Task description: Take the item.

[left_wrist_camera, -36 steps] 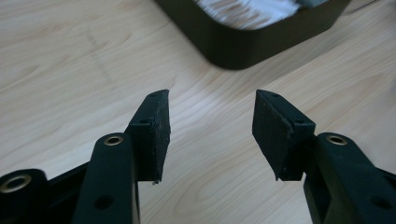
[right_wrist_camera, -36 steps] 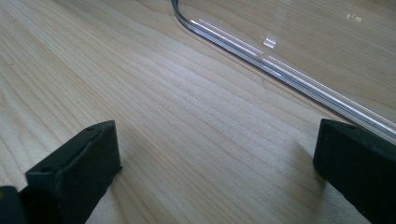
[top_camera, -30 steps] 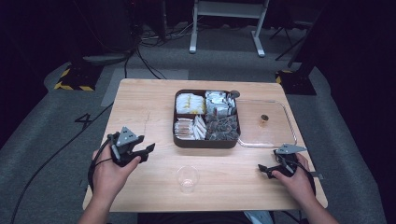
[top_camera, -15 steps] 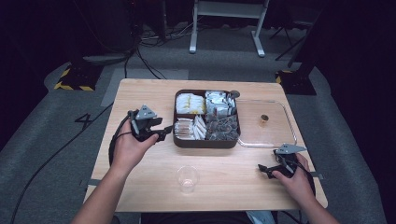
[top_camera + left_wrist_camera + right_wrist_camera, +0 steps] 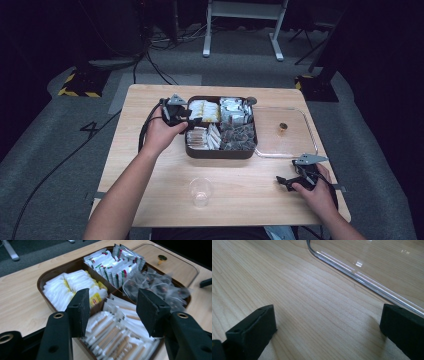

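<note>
Left gripper (image 5: 192,121) reaches the brown tray (image 5: 220,153) of sachets.
Its jaws, just opening, stand spread and empty over the tray; right gripper (image 5: 284,182) jaws spread on the bench (image 5: 150,200) beside it.

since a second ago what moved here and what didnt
The left gripper travelled from the table's near left edge up and across to the brown tray. Its jaws have just been opening and hold nothing, poised over the sachets. The right gripper, open on the table, the clear cup and the clear lid stayed put.

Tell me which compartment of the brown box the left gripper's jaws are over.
The near-left compartment, the one packed with long white-and-tan stick packets; the left gripper hangs open above it. The other three hold yellow-tagged white sachets, green-and-red printed packets and clear wrappers.
</note>
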Action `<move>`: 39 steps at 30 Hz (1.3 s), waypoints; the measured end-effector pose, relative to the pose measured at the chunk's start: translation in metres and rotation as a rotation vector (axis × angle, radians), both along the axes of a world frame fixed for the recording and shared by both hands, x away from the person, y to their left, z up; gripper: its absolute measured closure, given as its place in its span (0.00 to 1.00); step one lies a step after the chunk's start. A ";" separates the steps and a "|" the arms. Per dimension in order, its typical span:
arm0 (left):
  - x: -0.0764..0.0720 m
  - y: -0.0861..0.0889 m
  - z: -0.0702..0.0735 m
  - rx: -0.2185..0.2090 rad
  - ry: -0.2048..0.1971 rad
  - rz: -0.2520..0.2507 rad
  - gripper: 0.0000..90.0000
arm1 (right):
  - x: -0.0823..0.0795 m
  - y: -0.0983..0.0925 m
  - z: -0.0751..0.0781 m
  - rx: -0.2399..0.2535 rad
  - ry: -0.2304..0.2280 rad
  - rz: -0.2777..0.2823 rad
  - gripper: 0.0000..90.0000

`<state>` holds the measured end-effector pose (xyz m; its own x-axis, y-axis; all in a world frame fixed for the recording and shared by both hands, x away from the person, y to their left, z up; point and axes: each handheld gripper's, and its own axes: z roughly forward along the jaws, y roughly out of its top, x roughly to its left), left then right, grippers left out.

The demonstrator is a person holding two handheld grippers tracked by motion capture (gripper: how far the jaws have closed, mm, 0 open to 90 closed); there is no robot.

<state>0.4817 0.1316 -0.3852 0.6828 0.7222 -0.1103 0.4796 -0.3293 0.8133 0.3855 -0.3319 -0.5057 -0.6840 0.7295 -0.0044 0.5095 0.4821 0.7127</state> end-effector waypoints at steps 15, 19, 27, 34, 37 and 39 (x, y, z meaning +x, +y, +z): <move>0.072 -0.032 -0.030 0.017 0.051 -0.009 0.51 | 0.000 0.000 0.000 -0.001 0.000 0.001 0.01; 0.084 -0.032 -0.040 0.025 0.068 0.003 0.55 | 0.000 0.000 0.000 0.000 0.000 0.000 0.01; 0.094 -0.035 -0.058 0.066 0.139 -0.009 0.62 | 0.000 0.000 0.000 0.000 0.000 0.000 0.01; 0.099 -0.037 -0.064 0.090 0.166 -0.016 0.66 | 0.000 0.000 0.000 0.000 0.000 0.004 0.01; 0.100 -0.042 -0.066 0.088 0.183 -0.023 0.68 | 0.000 0.000 0.000 0.000 0.001 0.004 0.01; 0.100 -0.044 -0.067 0.100 0.193 -0.031 0.70 | 0.000 0.000 0.000 0.000 0.000 0.004 0.01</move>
<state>0.5817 0.0876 -0.4518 0.6779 0.7152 -0.1701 0.6119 -0.4207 0.6697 0.3858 -0.3320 -0.5056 -0.6869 0.7268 -0.0042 0.5079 0.4841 0.7125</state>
